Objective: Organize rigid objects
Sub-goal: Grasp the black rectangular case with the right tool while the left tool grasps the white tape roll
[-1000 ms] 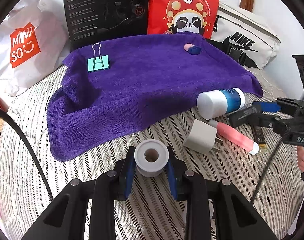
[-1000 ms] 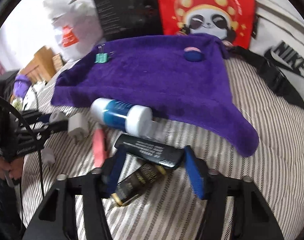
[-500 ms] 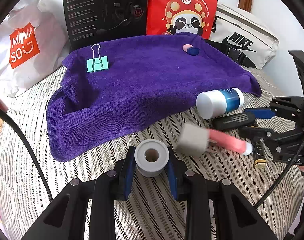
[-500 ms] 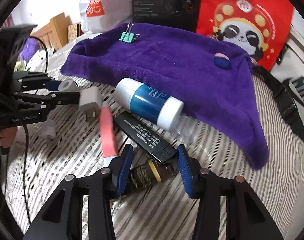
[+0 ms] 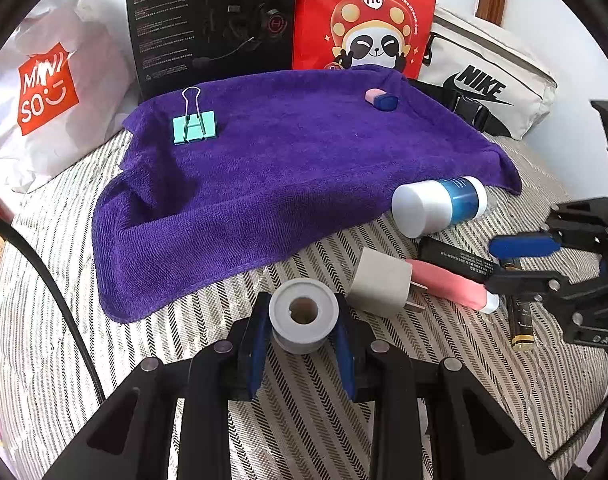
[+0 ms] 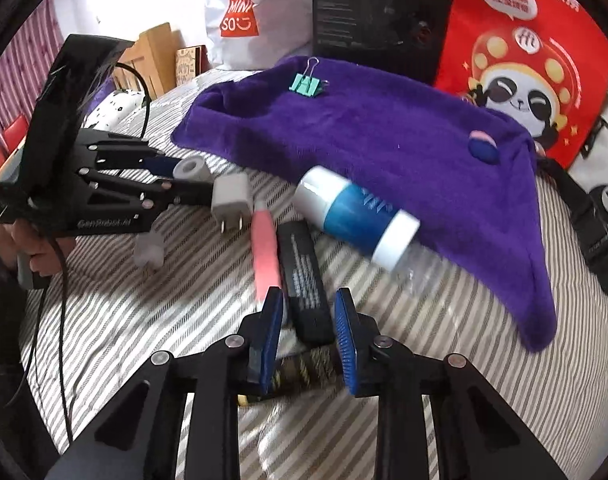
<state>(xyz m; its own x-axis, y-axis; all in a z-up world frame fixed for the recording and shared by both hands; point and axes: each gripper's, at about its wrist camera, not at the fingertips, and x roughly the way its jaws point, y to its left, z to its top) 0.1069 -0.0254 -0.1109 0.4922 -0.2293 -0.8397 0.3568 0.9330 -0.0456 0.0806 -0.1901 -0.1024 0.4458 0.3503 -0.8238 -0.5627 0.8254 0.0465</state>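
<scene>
My left gripper (image 5: 302, 330) is shut on a grey tape roll (image 5: 304, 320), held just above the striped bedspread before the purple towel (image 5: 264, 176); it also shows in the right wrist view (image 6: 192, 169). My right gripper (image 6: 308, 320) is closed around the end of a black rectangular bar (image 6: 305, 280), above a dark gold-banded tube (image 6: 300, 368). A grey plug adapter (image 5: 381, 282), a pink tube (image 5: 451, 286) and a white-and-blue bottle (image 5: 439, 206) lie between the grippers. A teal binder clip (image 5: 194, 128) and a pink-and-blue eraser (image 5: 379, 99) sit on the towel.
Behind the towel stand a white Miniso bag (image 5: 52, 92), a black headset box (image 5: 212, 20), a red panda bag (image 5: 363, 16) and a white Nike pouch (image 5: 491, 80). A small grey cap (image 6: 148, 252) lies under the left gripper. Cables trail at the left.
My right gripper has swung round and closed its fingers on the black bar. The grey adapter shifted toward the tape roll. My left gripper holds still with the roll.
</scene>
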